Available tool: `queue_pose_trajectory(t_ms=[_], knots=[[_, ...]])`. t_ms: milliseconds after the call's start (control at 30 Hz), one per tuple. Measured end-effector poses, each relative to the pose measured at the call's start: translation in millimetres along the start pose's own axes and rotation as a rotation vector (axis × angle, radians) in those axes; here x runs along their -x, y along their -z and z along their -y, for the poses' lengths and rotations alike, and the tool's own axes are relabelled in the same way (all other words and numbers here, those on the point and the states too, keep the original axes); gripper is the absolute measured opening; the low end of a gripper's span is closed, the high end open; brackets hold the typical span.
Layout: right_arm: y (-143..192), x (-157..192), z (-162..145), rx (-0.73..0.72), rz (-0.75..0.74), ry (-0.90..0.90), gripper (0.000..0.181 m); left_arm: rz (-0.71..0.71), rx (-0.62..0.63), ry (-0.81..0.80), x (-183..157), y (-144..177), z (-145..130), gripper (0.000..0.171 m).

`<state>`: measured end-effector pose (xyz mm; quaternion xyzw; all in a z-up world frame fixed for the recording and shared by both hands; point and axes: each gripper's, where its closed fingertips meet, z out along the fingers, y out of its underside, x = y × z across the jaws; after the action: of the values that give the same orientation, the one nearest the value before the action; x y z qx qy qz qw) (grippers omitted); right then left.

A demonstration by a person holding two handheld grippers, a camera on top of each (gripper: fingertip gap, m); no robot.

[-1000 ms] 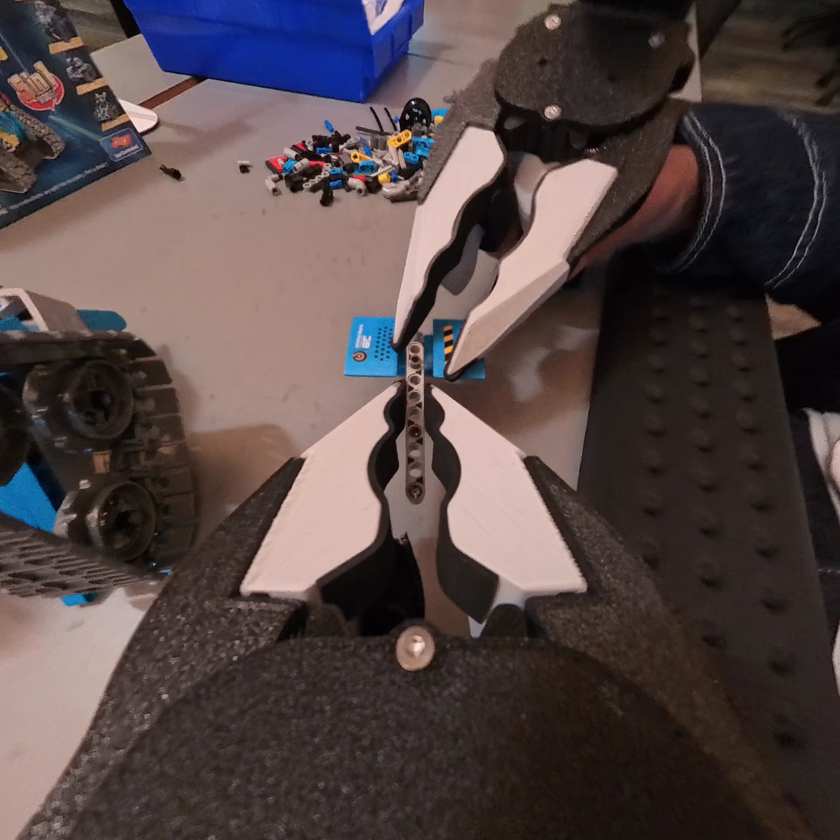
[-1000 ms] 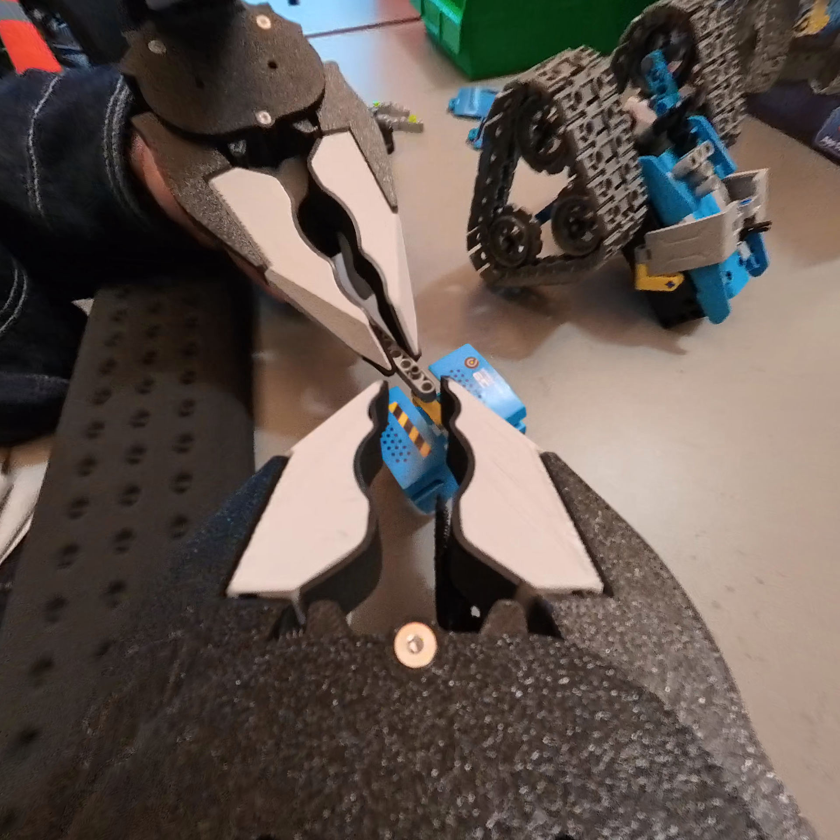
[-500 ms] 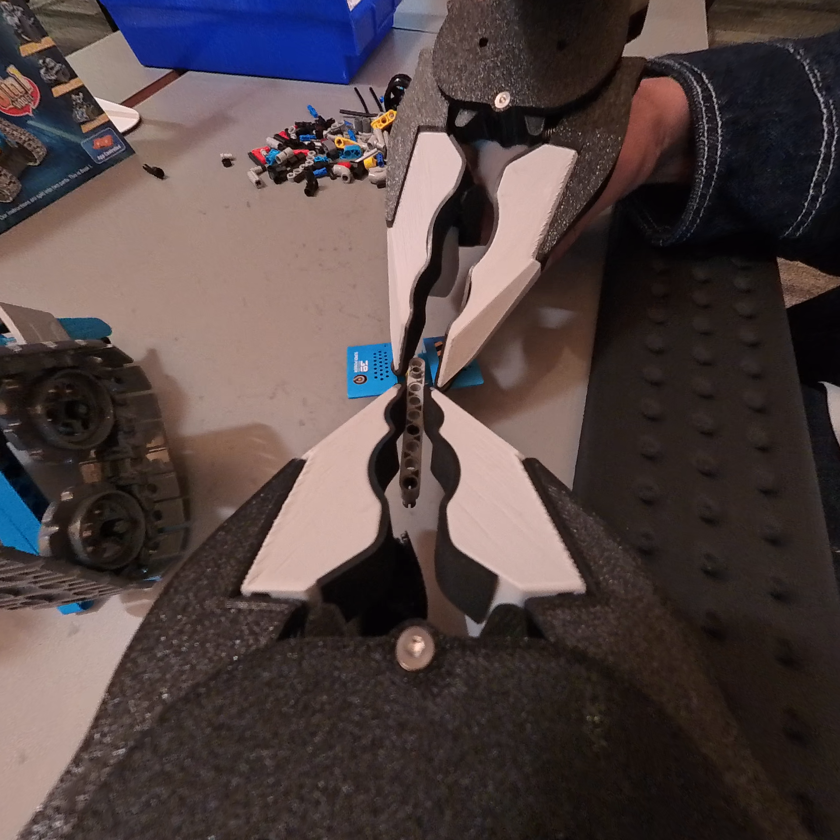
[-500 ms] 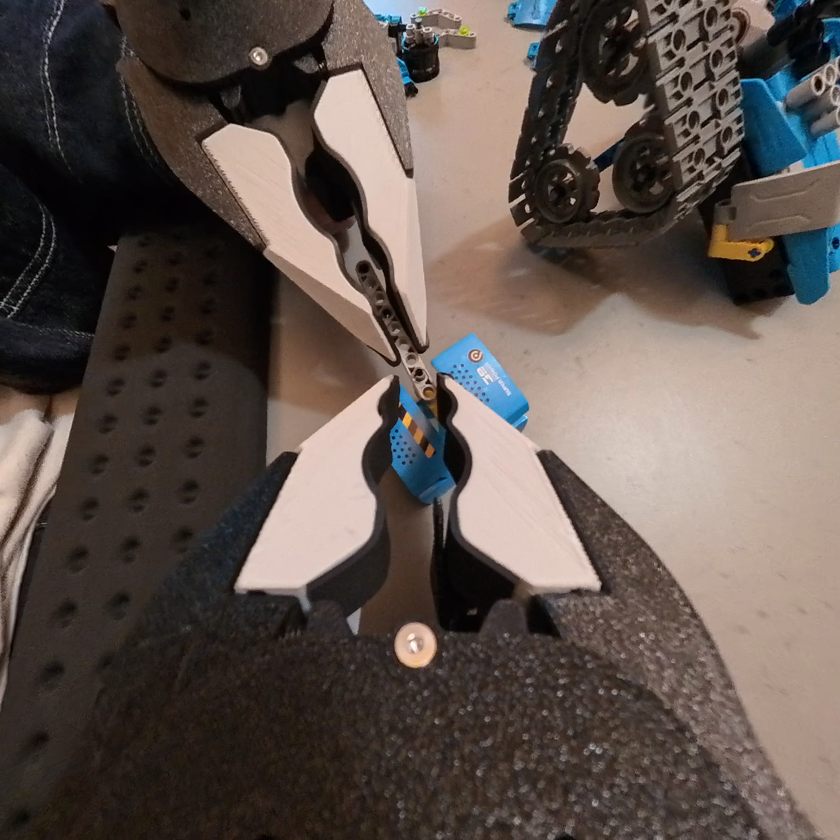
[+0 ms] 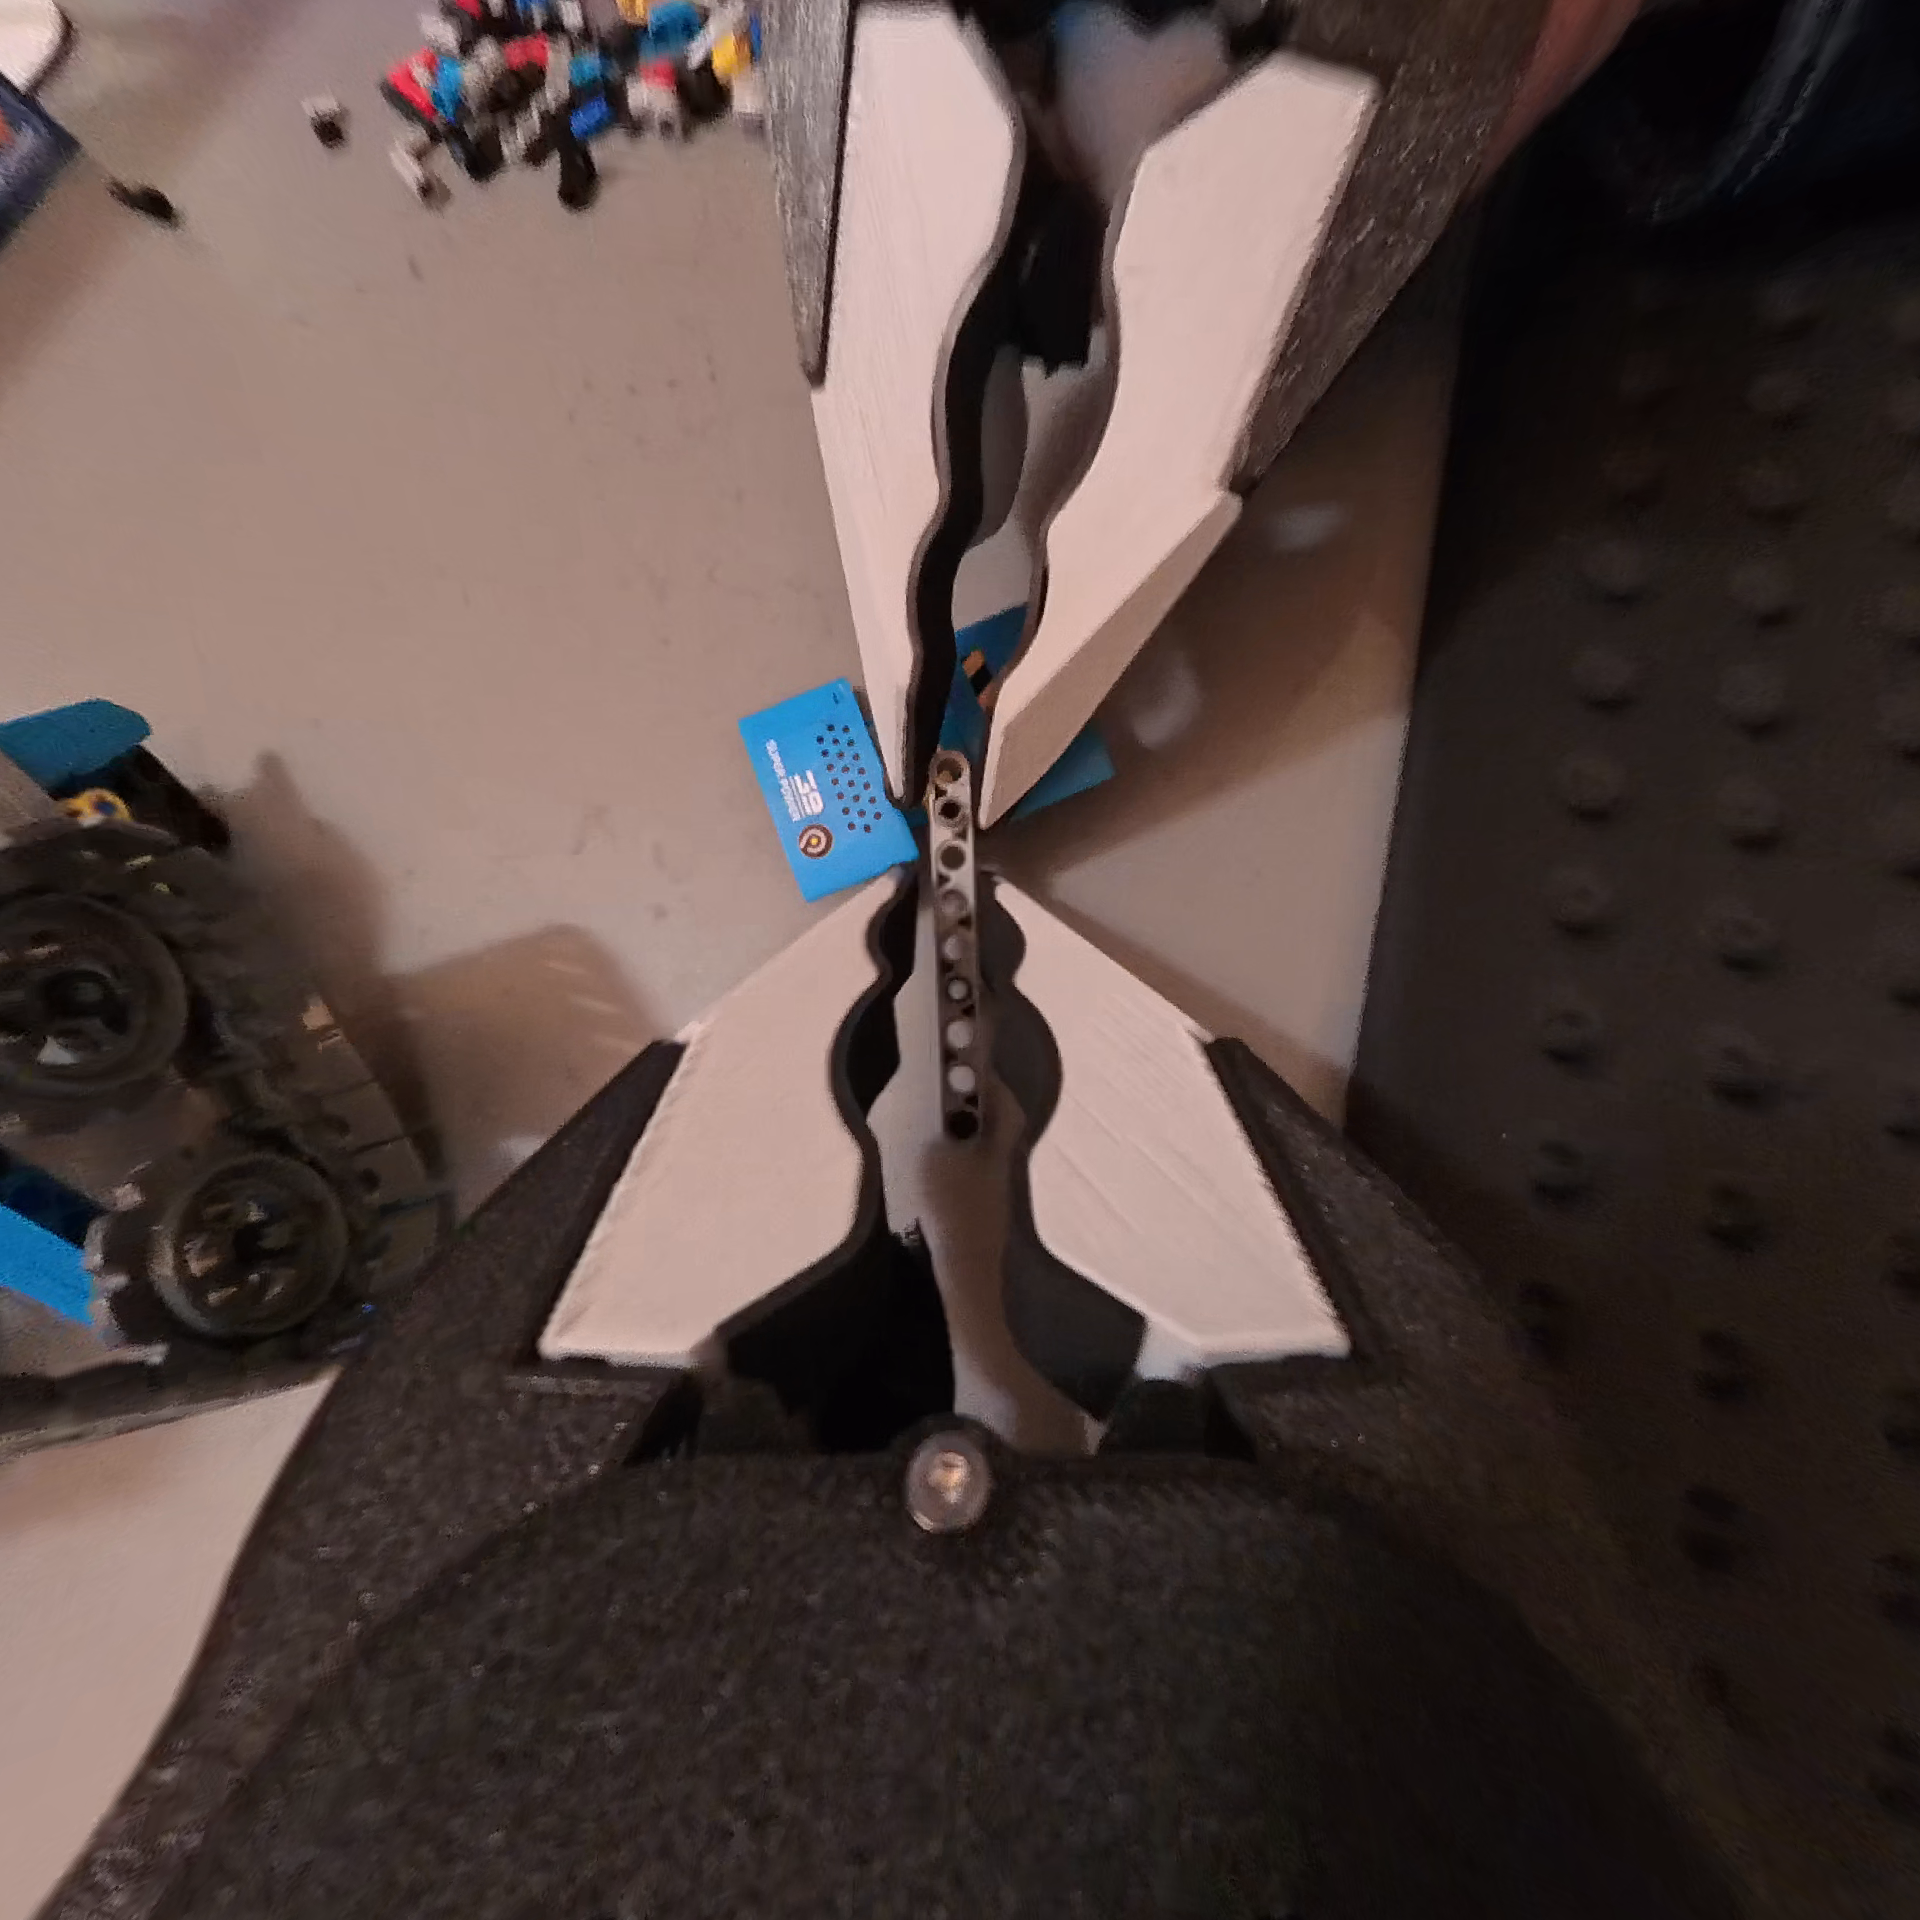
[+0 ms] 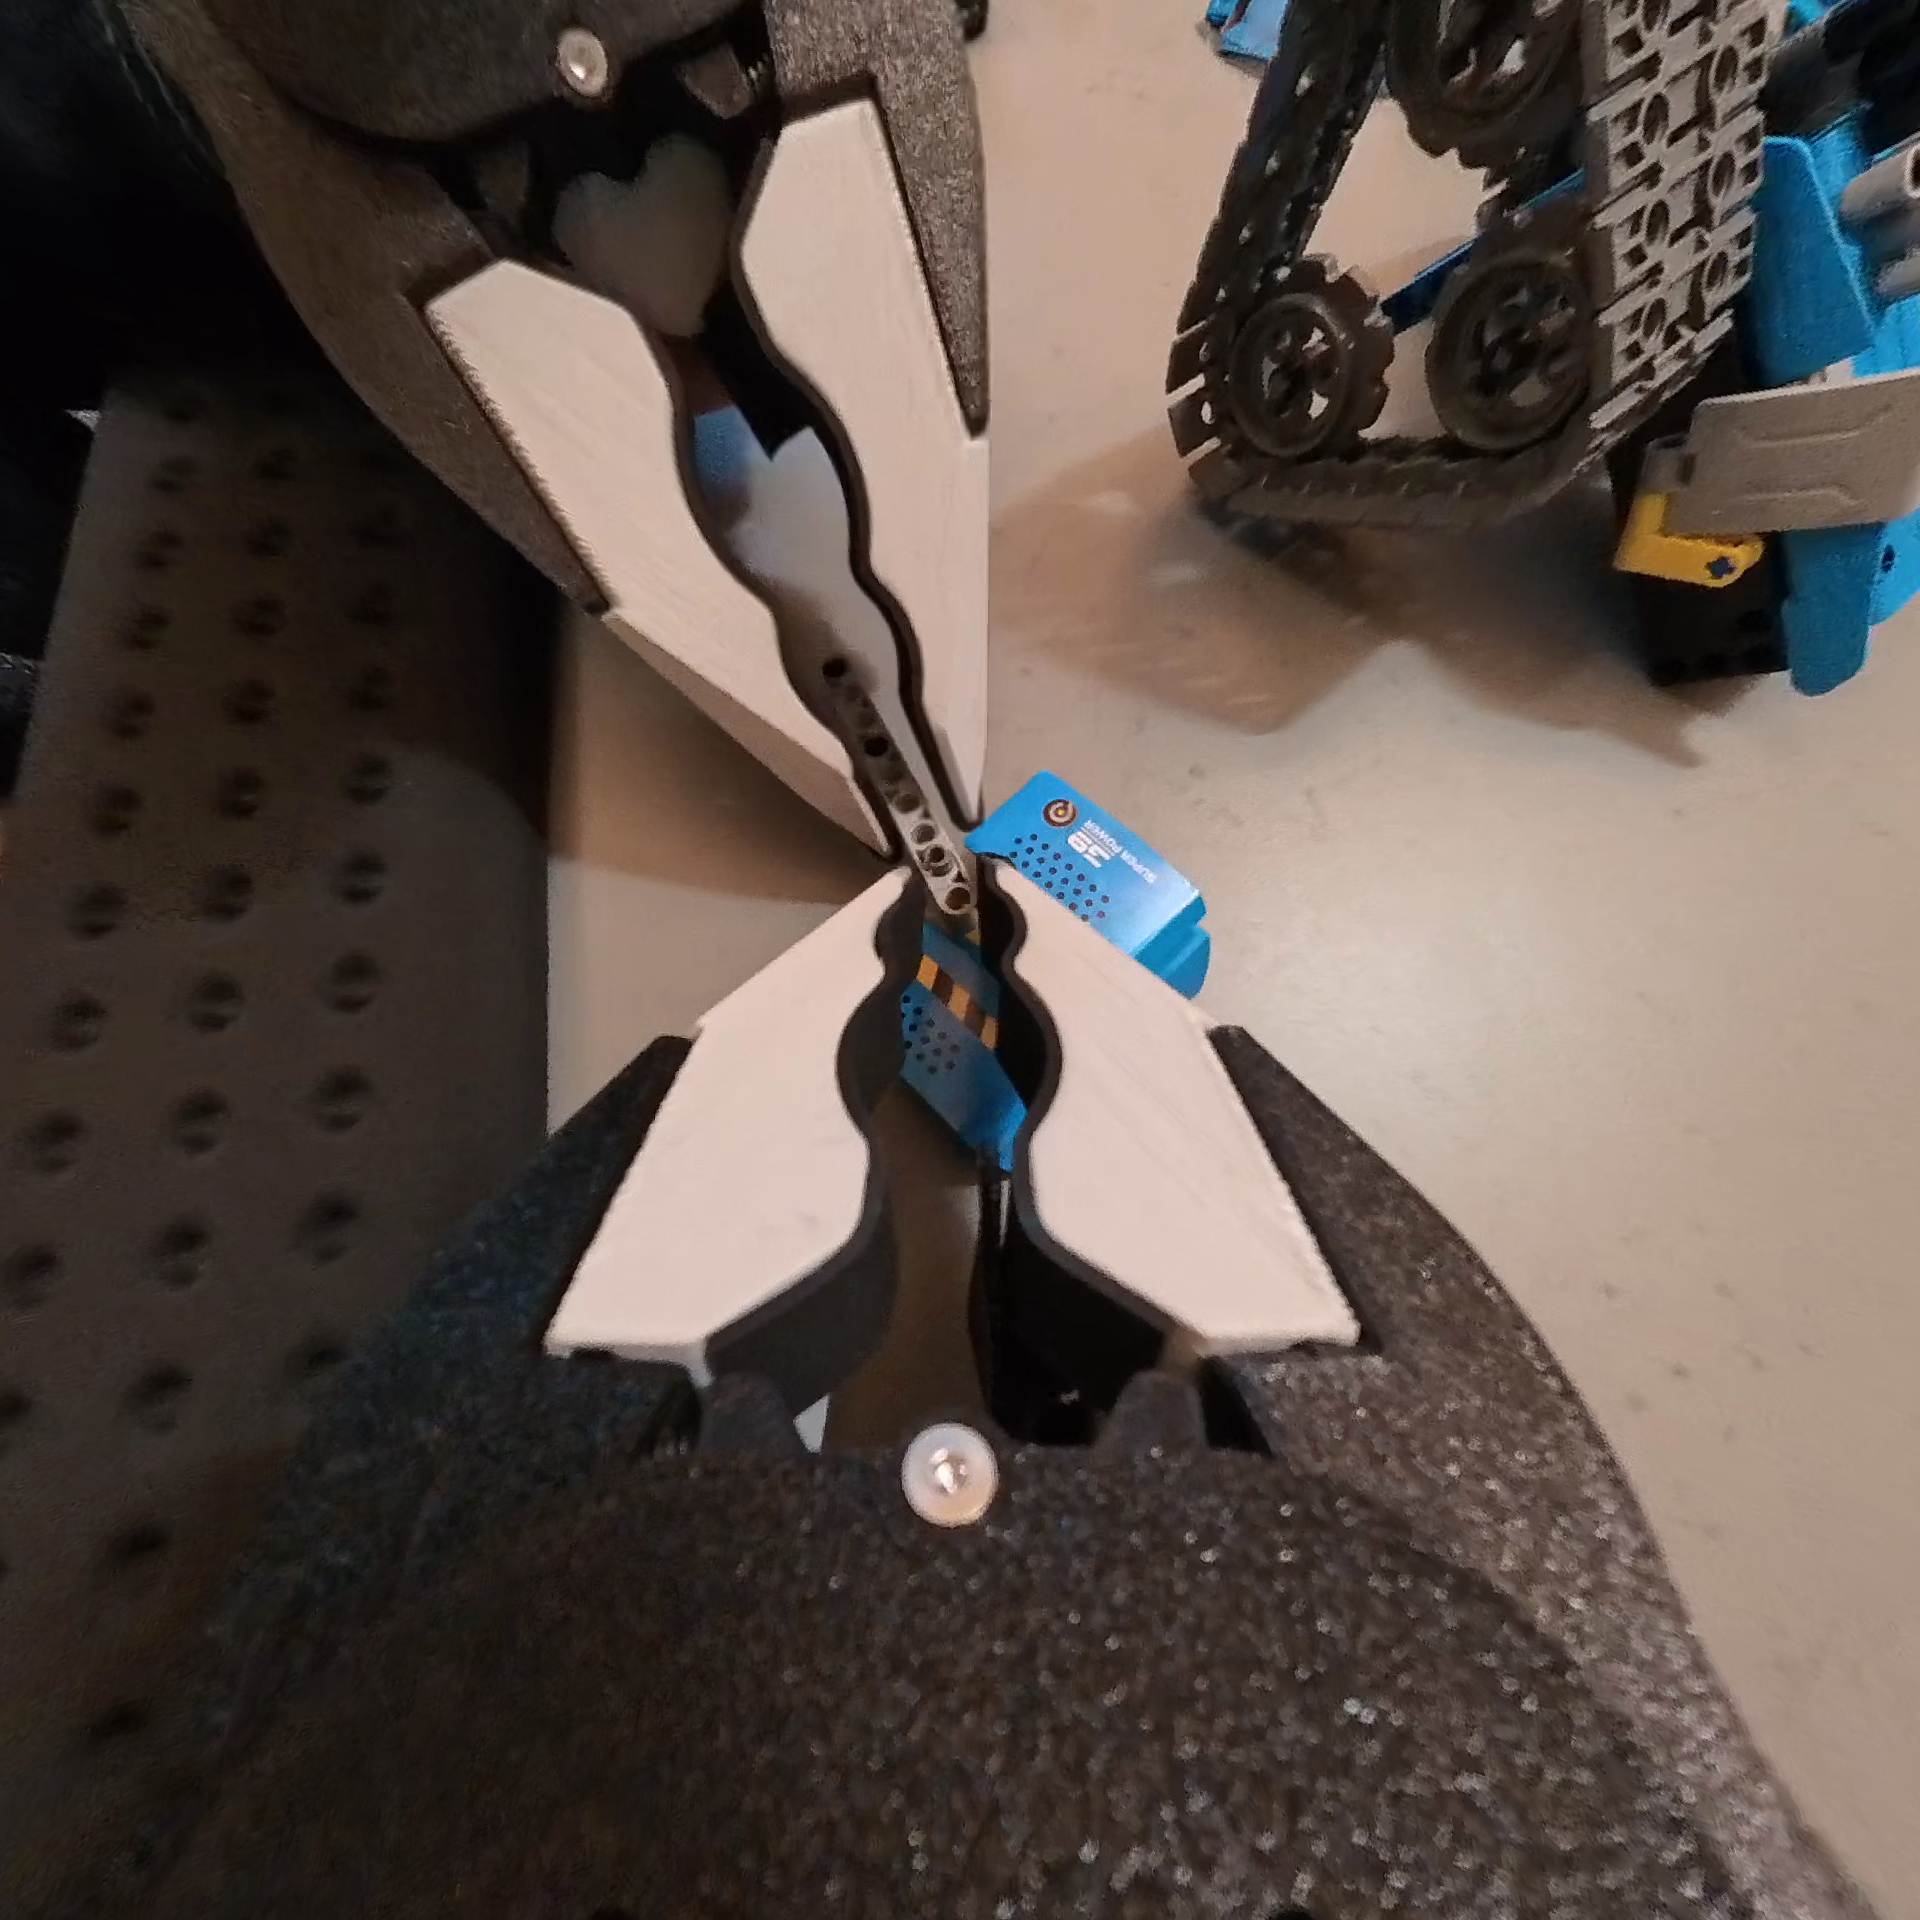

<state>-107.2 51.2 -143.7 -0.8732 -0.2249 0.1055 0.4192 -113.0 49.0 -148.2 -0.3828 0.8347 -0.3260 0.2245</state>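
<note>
As both claws meet tip to tip over the table, I go through the left wrist view first. My left gripper (image 5: 940, 888) is clamped on a dark grey perforated beam (image 5: 954, 966). The beam's long axis runs straight out along the fingers, and its far end sticks out past the tips. The right gripper (image 5: 948, 810) comes in from the opposite side, nose to nose, with its two fingertips flanking that free end. A blue printed panel (image 5: 826, 805) lies flat on the table (image 5: 416, 520) right under the meeting point. A tracked toy vehicle (image 5: 156, 1091) sits at left, a pile of loose bricks (image 5: 582, 83) at far top, and a dark dimpled mat (image 5: 1662, 935) at right.

In the right wrist view, the beam (image 6: 883, 748) slants down out of the left gripper (image 6: 928, 831) and its tip sits between my right gripper's (image 6: 951, 888) fingertips. The jaws are nearly together around it, but I cannot tell whether they actually pinch or only flank it. The blue panel (image 6: 1101, 883) shows just beyond and through the gap, below the beam and apart from it. The tracked vehicle (image 6: 1507, 312) is at upper right and the mat (image 6: 260, 935) at left.

Key relation: the beam is held by the left, axis in line with both claws, free end toward the right.

Against a second ago, the claws have closed in on each other and the right one fills more of the left view. The beam tip, then at the mouth of the right fingertips, is now between them. The right gap is narrower, and the left's hold on the beam is unchanged.
</note>
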Motion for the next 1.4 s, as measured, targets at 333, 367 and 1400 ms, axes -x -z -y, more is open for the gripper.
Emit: queue_pose_trajectory(t_ms=[333,367,1400], knots=[[4.9,0.1,0.2,-0.001,0.024,-0.011,0.012,0.032,0.120,-0.116,2.9,-7.6,1.7,0.006],[11.2,-1.8,4.2,-0.004,0.026,0.012,0.016,0.027,0.105,-0.148,2.0,-5.5,3.7,0.006],[10.0,-14.4,6.3,-0.012,0.034,0.139,0.008,0.074,-0.182,-0.002,17.3,0.0,24.7,0.002]])
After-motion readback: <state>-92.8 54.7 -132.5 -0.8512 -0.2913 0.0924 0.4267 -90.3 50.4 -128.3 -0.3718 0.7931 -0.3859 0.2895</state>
